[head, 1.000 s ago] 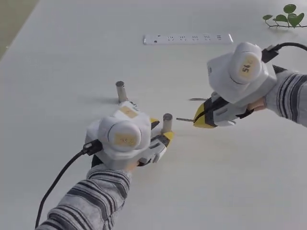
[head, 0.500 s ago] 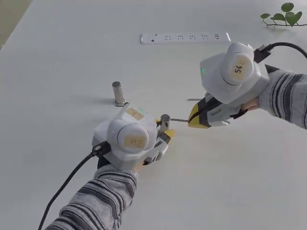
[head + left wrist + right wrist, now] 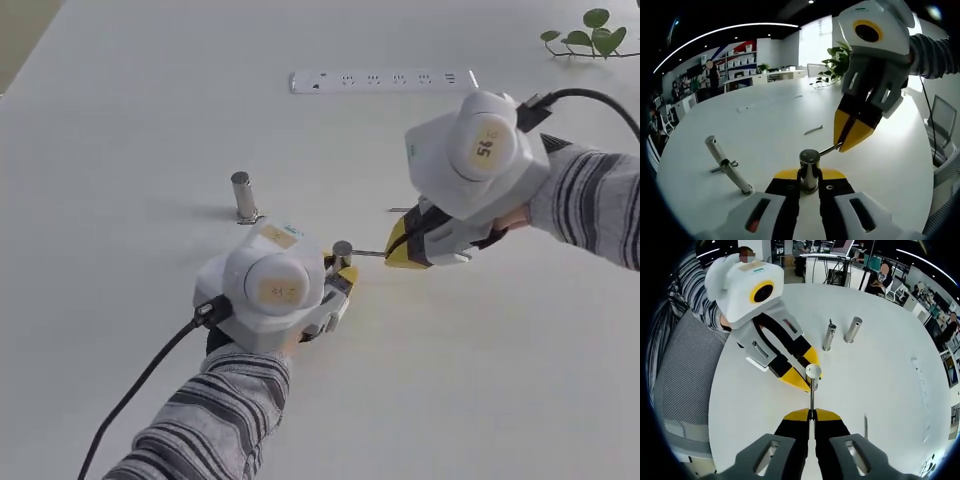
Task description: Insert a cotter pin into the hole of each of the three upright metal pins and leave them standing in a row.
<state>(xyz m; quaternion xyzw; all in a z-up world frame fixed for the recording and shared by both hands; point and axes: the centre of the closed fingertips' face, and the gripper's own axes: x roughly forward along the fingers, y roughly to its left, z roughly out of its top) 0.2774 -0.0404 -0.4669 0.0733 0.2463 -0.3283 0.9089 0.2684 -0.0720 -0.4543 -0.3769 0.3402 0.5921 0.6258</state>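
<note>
Head view, right tongs nearer, cotter pin now reaching metal pin

The head view is looking forward and down on the counter from above, at middle distance. The left gripper view is looking low along the left tongs, very near the pin. The right gripper view is facing the opposite way, along the right tongs. All three views are sharing this pin and both tongs.

Bright even light, soft shadows, fisheye-warped edges
</note>
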